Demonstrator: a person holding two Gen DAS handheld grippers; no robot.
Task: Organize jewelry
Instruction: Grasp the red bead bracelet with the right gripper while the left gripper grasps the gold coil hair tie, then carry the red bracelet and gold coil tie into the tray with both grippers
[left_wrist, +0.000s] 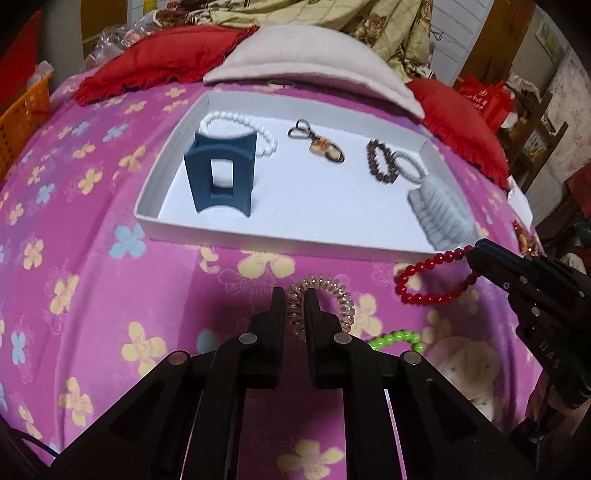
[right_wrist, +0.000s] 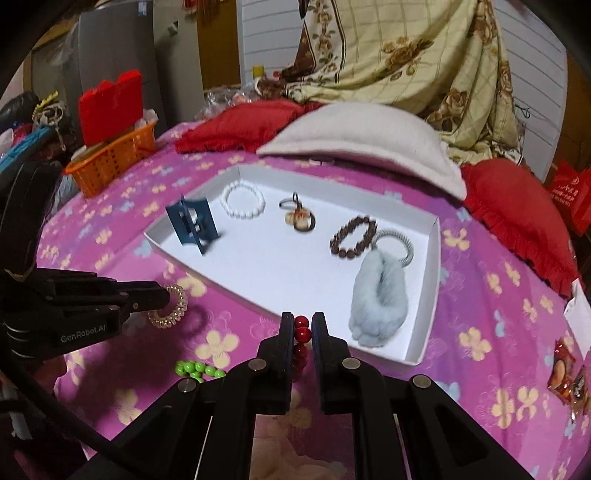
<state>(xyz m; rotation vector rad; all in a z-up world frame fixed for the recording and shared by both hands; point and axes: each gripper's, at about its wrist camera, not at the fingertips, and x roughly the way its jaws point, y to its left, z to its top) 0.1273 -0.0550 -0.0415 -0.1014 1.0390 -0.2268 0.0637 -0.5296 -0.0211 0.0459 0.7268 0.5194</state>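
My left gripper (left_wrist: 295, 295) is shut on a clear spiral hair tie (left_wrist: 332, 299), seen from the side as the spiral hair tie (right_wrist: 173, 306) held off the pink floral bedspread. My right gripper (right_wrist: 301, 319) is shut on a red bead bracelet (right_wrist: 302, 334); the red bead bracelet (left_wrist: 424, 280) dangles from that gripper (left_wrist: 476, 254) near the tray's front right corner. A green bead bracelet (left_wrist: 399, 339) lies on the bedspread, also visible as the green bracelet (right_wrist: 197, 369). The white tray (left_wrist: 258, 240) holds a blue stand (left_wrist: 221, 173), white pearl bracelet (left_wrist: 240, 122), key ring (left_wrist: 317, 144), brown bead bracelet (left_wrist: 380, 162) and a grey fluffy hair tie (left_wrist: 439, 210).
Red cushions (left_wrist: 155, 62) and a pale pillow (left_wrist: 314, 59) lie behind the tray. An orange basket (right_wrist: 114, 155) stands at the bed's left edge. Snack packets (right_wrist: 569, 380) and a white paper (right_wrist: 580, 310) lie at the right. A flowered quilt (right_wrist: 406, 48) is heaped at the back.
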